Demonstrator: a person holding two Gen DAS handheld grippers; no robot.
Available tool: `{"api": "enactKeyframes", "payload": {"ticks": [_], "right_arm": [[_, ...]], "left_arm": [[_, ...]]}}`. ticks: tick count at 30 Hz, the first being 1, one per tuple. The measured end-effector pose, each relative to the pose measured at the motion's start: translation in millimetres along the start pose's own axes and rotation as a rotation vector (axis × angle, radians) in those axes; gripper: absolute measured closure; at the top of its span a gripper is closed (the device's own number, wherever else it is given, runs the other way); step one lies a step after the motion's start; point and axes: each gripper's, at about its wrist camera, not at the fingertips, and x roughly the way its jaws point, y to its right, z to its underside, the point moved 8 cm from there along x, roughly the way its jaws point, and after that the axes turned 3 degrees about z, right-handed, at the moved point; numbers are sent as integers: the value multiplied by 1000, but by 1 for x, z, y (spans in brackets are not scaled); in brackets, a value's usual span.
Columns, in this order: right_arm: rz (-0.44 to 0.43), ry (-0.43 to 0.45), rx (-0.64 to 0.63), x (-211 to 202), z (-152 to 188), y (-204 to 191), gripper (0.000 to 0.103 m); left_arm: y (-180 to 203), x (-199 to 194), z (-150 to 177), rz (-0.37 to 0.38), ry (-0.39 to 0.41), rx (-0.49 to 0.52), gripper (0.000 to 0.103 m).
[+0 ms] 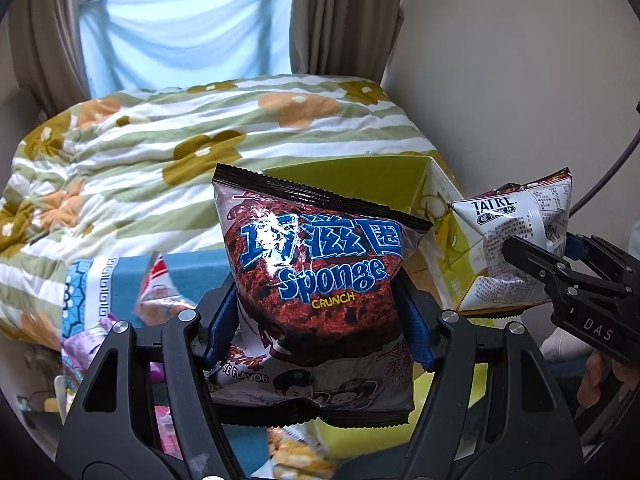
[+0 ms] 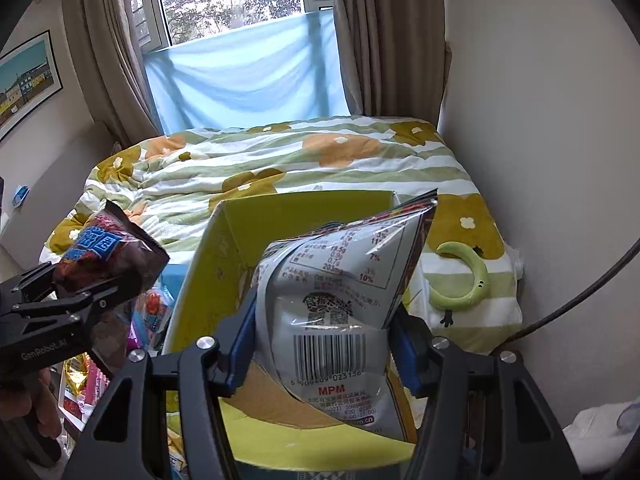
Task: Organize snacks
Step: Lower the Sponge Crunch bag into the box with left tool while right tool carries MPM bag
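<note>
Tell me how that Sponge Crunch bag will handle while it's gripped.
The Sponge Crunch bag looks puffed, so probably light and squashy. Its glossy film may slip in the left gripper. The contents are likely fragile if squeezed.

Floral quilt (image 2: 280, 168) on bed; curtained window (image 2: 232, 0) (daylight); white wall (image 2: 540, 100).

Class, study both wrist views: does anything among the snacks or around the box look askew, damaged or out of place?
Nothing is spilled or torn. The one stray item is a green crescent-shaped ring lying on the bedcover right of the yellow-green box; it is no snack. Both bags are simply held in the air.
</note>
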Motion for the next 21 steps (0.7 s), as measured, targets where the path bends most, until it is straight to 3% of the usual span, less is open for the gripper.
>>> {"api": "enactKeyframes", "payload": {"ticks": [10,12,14,21], "right_arm": [[-32,-44,27,46,-18,37,48],[-33,-57,43,56,-21,43,48],[-28,-69,57,64,-21,46,48],[-22,-113,66,88,-25,46,48]], "left_arm": [[14,103,-28,-6,-112,-16,36],[9,119,-33,-17,-122,-11,30],[4,132,-36,-40,-137,-9,3],[-17,124,-31,-54,-143,-11,1]]}}
